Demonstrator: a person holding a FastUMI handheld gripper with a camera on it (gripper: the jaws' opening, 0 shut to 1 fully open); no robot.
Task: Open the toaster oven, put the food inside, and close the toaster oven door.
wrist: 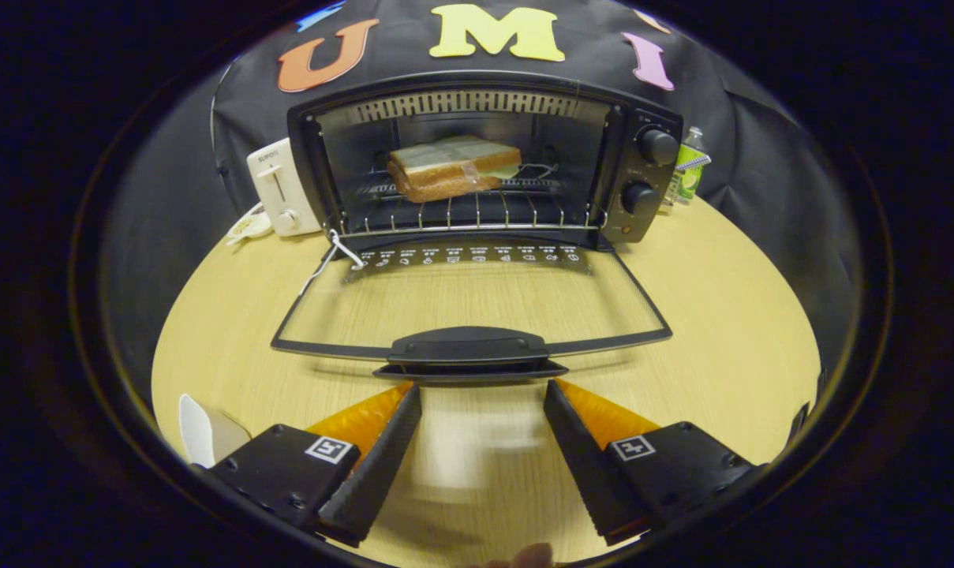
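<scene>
Hovering low over the table, the gripper has its jaws spread wide and empty, fingertips just short of the door handle at 12 o'clock. The door lies folded down flat toward the fingers. Beyond it the oven stands open, the sandwich resting on the rack. A white toaster sits at the oven's 9 o'clock, a bottle at its 3 o'clock.
</scene>
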